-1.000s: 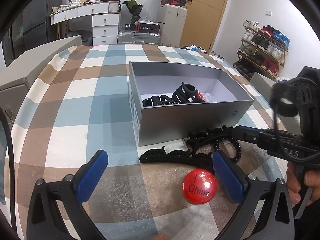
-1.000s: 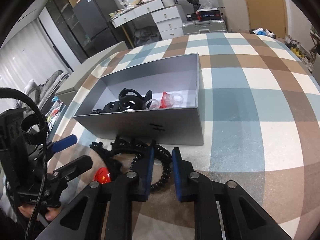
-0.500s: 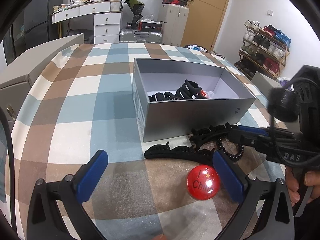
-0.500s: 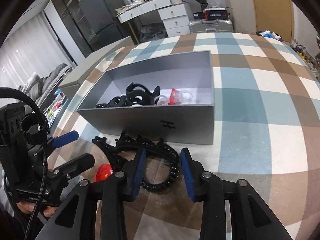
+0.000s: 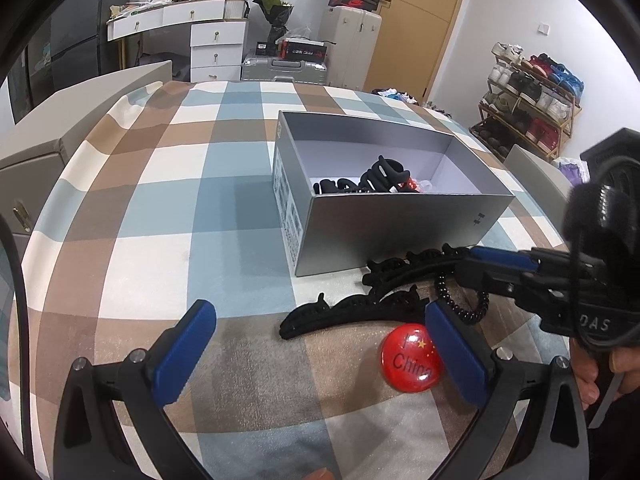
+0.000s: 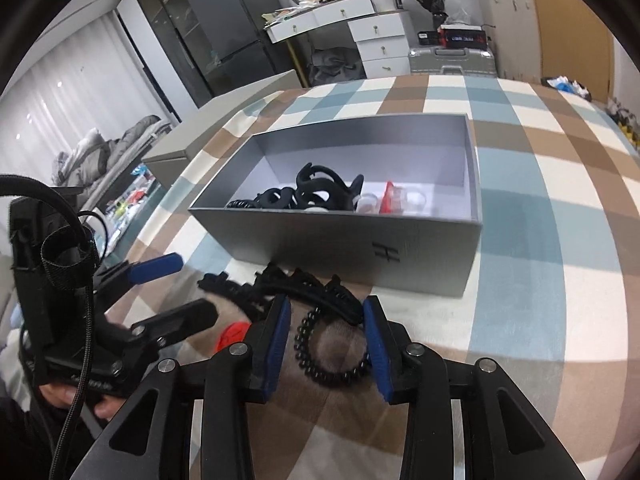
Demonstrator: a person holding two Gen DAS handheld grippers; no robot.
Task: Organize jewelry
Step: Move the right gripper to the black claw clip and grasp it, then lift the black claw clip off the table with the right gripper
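The bracelet (image 6: 330,354) lies on the bench (image 5: 168,184) just before the box (image 6: 400,252), between the spread fingers of the right hand-held gripper (image 6: 326,346), which brackets it, likely to pinch it. The left hand-held gripper (image 5: 320,354) hangs open and empty near the clips (image 5: 360,308) and badge (image 5: 412,360), seemingly waiting

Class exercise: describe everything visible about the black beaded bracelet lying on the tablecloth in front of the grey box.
The black beaded bracelet is a closed loop of small, glossy round beads lying flat on the checked tablecloth, just in front of the grey box. Its far edge is tucked under a black hair clip. The right gripper is open, its blue pads straddling the loop without clamping it.
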